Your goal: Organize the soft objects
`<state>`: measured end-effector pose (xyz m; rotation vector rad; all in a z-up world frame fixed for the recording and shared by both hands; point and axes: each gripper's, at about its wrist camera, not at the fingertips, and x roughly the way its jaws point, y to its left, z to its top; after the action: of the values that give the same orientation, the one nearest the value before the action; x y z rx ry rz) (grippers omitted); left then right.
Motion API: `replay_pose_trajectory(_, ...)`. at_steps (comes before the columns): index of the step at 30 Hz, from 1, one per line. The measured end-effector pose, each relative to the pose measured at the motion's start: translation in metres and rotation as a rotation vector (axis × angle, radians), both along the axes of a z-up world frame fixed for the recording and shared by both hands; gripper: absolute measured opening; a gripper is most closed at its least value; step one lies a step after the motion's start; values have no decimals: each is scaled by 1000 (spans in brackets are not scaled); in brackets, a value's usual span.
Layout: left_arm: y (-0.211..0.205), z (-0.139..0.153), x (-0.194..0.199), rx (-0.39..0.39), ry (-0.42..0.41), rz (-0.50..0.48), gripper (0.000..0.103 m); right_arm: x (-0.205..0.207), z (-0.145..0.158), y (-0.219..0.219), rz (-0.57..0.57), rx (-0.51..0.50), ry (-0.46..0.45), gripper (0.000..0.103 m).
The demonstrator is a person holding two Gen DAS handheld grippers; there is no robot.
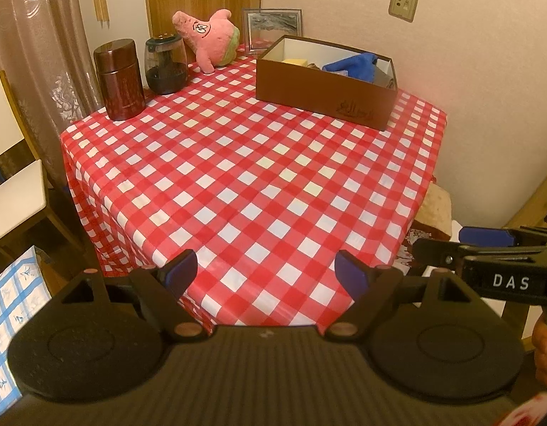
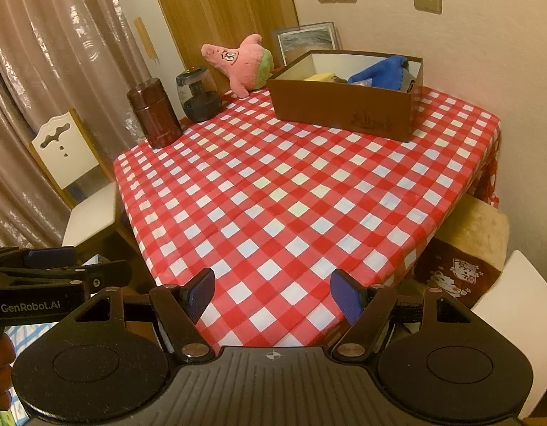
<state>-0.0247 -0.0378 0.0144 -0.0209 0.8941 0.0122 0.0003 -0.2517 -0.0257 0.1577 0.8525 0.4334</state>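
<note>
Fuzzy pink star plush [image 1: 210,37] at table [image 1: 238,184] far corner, rigid brown box [image 1: 323,83] with blue cloth [image 1: 355,64], both hand-held grippers, left [image 1: 265,273] and right [image 2: 272,293], spread wide, empty.

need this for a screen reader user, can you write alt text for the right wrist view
An open right gripper hovers at the near edge of a table covered in a red-and-white checked cloth. At the far side sit a brown box holding a blue soft item, a pink star plush and two dark jars.
</note>
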Motion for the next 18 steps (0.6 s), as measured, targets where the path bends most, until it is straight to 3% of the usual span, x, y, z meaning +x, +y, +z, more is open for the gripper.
replay_pose_trajectory(18,-3,2,2,-3,-2,0,83,-1,3,1,-1,-1,-4,72)
